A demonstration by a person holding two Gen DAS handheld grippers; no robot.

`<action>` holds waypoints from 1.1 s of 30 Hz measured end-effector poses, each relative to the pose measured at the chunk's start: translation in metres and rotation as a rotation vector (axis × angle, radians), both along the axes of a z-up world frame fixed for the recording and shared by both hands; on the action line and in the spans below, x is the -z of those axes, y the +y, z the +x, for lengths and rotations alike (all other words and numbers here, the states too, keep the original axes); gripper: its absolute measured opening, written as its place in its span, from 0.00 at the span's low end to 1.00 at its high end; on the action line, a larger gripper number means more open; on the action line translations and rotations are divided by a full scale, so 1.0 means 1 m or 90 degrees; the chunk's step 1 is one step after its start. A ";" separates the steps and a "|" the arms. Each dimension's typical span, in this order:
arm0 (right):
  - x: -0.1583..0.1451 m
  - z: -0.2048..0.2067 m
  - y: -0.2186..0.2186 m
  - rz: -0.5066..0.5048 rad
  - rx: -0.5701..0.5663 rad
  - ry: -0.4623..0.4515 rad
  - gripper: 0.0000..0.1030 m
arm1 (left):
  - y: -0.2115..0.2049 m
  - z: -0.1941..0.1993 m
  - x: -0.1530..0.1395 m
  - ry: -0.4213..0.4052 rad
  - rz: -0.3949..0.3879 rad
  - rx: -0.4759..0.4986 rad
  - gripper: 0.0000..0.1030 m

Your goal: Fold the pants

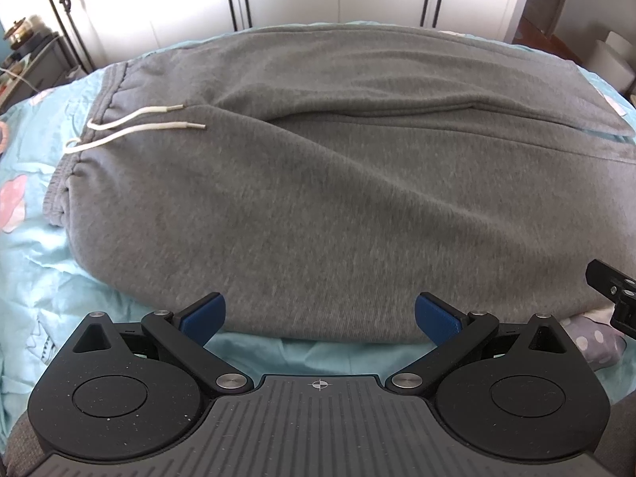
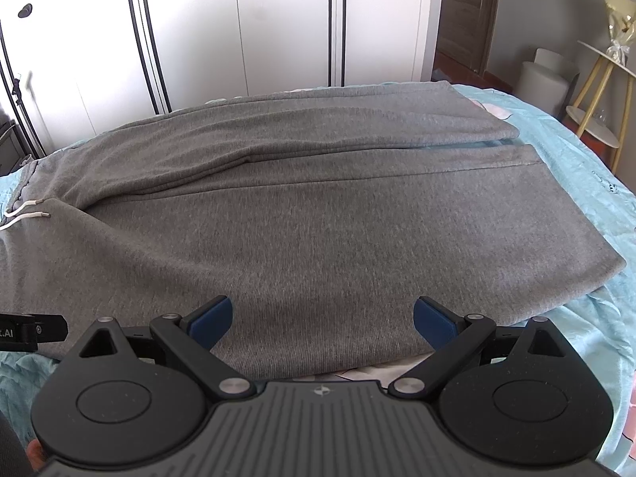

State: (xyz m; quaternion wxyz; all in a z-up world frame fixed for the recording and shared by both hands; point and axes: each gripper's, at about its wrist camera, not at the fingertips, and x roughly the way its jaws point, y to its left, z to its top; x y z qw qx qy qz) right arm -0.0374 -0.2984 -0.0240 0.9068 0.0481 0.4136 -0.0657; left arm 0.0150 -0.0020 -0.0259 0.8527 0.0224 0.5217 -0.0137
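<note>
**Grey pants flat on the bed**

White wardrobe doors (image 2: 286, 28) stand behind a bed with a light blue sheet (image 1: 35, 238). On it the grey pants (image 1: 318, 183) lie flat, waistband to the left. Left gripper (image 1: 320, 314) and right gripper (image 2: 322, 316) hover at the near edge, fingers apart, holding nothing.

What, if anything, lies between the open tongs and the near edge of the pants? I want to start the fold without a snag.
Nothing visible does. The left tongs and right tongs both stand open right at the near edge of the grey pants, which lie flat on the blue bedsheet. The white drawstring lies far off by the waistband.
</note>
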 end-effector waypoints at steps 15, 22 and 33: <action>0.003 0.004 0.000 0.003 0.000 0.007 0.95 | -0.002 0.005 0.008 0.014 0.004 0.002 1.00; 0.003 0.004 0.000 0.003 0.000 0.008 0.95 | -0.002 0.006 0.008 0.016 0.004 0.006 1.00; 0.004 0.005 0.001 0.003 0.000 0.009 0.95 | -0.003 0.007 0.009 0.019 0.003 0.005 1.00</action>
